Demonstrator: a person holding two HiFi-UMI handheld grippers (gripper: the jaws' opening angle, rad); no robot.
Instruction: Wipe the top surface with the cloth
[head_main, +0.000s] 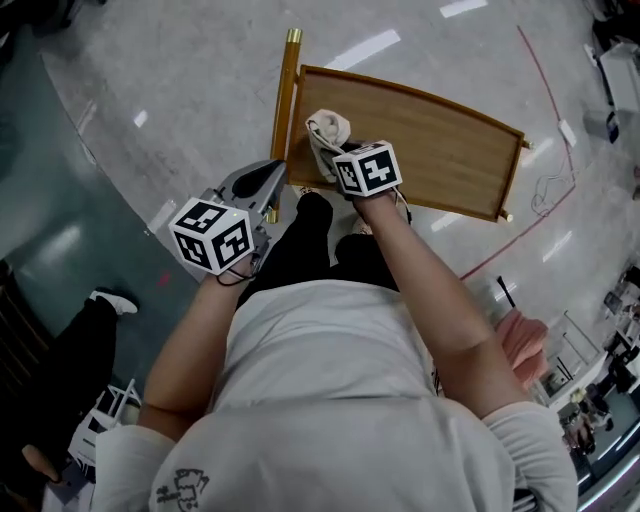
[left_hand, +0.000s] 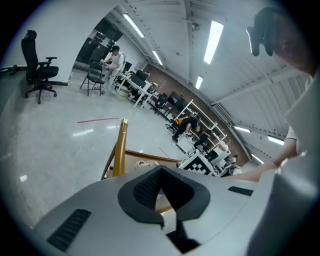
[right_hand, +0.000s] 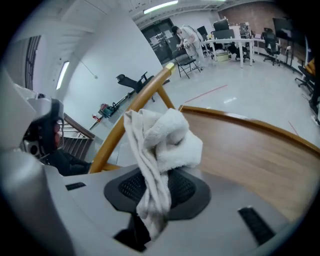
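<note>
**Right gripper view: cloth (right_hand: 167, 137) clamped, wipe still to do**

Right gripper (right_hand: 152, 192) has its jaws closed on the white cloth, which is bunched over the near-left corner of the wooden top (right_hand: 245, 155), by the post (right_hand: 135, 112). Can't tell whether it touches the wood. Left gripper (left_hand: 160, 187) has its jaws together and empty, off the left edge.

Suggest: press the bunch flat, make long overlapping passes toward the far rim (head_main: 420, 95), keep the jaws off the wood, and mind the loose tail.
</note>
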